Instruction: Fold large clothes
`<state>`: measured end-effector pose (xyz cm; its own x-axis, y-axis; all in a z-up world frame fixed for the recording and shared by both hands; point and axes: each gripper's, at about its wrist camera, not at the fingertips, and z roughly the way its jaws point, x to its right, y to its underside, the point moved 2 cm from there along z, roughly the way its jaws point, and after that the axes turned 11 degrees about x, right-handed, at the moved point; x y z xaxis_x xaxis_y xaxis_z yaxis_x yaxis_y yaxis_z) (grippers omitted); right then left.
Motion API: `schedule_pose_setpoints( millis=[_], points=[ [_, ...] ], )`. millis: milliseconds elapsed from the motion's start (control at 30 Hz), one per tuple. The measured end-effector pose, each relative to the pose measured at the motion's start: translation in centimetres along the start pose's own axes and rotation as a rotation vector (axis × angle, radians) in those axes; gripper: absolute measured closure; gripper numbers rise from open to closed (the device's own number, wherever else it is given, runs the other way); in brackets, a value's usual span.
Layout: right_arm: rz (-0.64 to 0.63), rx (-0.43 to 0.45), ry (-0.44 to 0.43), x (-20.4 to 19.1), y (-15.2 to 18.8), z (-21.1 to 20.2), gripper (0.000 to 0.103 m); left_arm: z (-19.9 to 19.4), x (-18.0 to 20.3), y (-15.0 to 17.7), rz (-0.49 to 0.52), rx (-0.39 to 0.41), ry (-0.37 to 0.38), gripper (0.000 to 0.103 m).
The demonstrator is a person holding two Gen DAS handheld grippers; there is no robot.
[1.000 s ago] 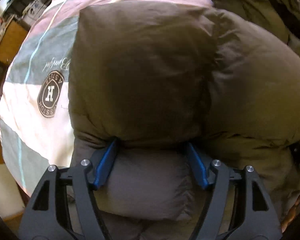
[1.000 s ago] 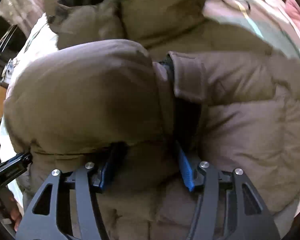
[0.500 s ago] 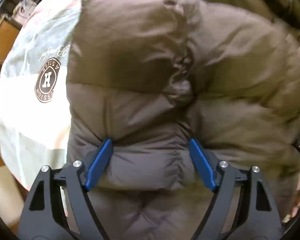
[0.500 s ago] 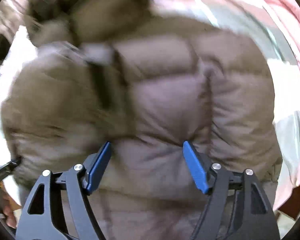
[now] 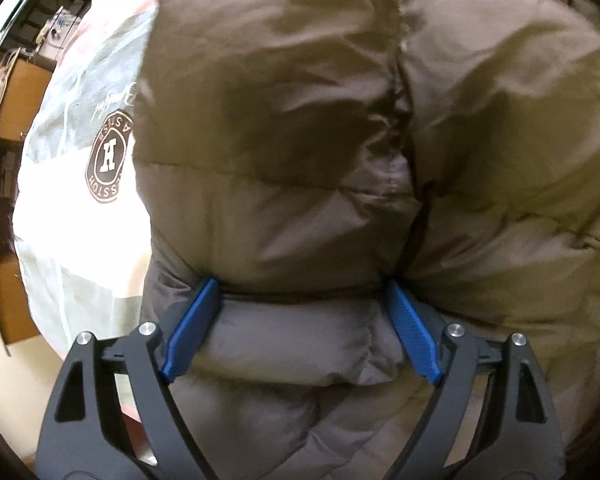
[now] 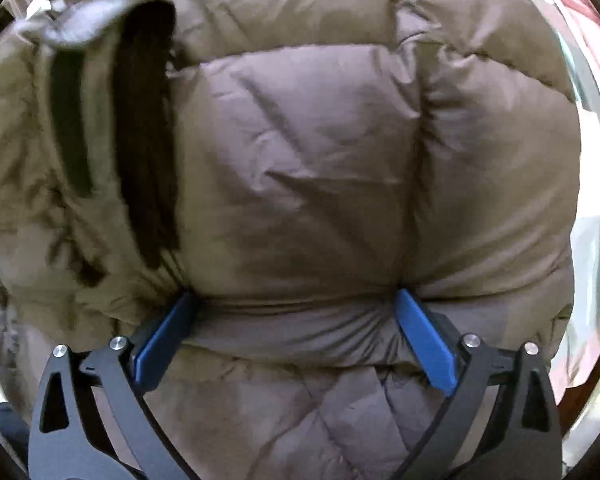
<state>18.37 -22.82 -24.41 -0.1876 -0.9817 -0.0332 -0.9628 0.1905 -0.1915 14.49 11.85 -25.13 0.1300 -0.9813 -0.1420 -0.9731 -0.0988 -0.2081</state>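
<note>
A puffy brown down jacket lies in a folded heap on a bed and fills both wrist views. My left gripper points straight down onto it. Its jaws are opening, and a soft roll of the jacket bulges between the blue pads. My right gripper also points down on the jacket. Its jaws are opening wide, with a fold of fabric lying loose between them. The dark zipper strip runs down the left of the right wrist view.
The jacket rests on a pale patchwork bedspread with a round brown logo. Brown furniture or boxes stand past the bed's left edge. Pink and white bedding shows at the right of the right wrist view.
Both pairs of jaws have spread wider, letting go of the jacket folds. In the right wrist view the zipper strip has slid from the middle to the left. The left view has shifted slightly.
</note>
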Motion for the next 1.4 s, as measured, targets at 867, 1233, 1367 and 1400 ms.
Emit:
schedule_pose_setpoints(
  millis=[867, 1233, 1367, 1400],
  points=[
    [-0.109, 0.013, -0.011, -6.7, 3.5, 1.7, 0.034, -1.6, 13.1, -3.1, 0.238, -0.001, 0.061, 0.015],
    [0.010, 0.315, -0.168, -6.8, -0.3, -5.1, 0.032, -6.4, 12.6, -7.3, 0.064, 0.068, 0.281, 0.011],
    [-0.029, 0.230, -0.041, -7.4, -1.8, -1.7, 0.024, -3.0, 13.5, -8.8, 0.043, -0.014, 0.218, 0.010],
    [-0.003, 0.175, -0.069, -7.1, -1.5, -0.1, 0.024, -2.5, 13.4, -8.9, 0.009, -0.031, 0.222, 0.010]
  ],
)
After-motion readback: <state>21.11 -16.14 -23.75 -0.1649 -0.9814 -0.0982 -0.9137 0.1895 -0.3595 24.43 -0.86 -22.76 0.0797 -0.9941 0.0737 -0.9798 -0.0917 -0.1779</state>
